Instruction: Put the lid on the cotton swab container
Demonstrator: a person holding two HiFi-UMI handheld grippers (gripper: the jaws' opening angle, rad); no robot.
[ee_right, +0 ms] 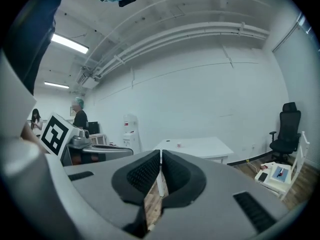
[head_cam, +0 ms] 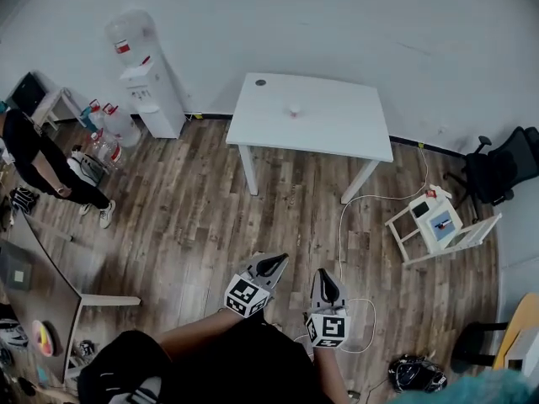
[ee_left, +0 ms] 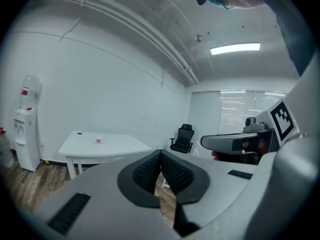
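Observation:
A small pale cotton swab container (head_cam: 294, 108) with a reddish base stands on the white table (head_cam: 337, 133) across the room; it shows tiny in the left gripper view as the container (ee_left: 98, 141) and in the right gripper view as the container (ee_right: 178, 145). No lid can be made out apart from it. My left gripper (head_cam: 275, 264) and right gripper (head_cam: 327, 283) hang close to my body over the wood floor, far from the table. Both are shut with nothing between the pads (ee_left: 150, 171) (ee_right: 148, 173).
A water dispenser (head_cam: 147, 78) stands left of the table with bottles (head_cam: 105, 129) beside it. A person (head_cam: 42, 162) stands at the far left. A small white stool (head_cam: 438, 225) with items and a black office chair (head_cam: 497, 171) are at the right. A white cable (head_cam: 349, 217) runs along the floor.

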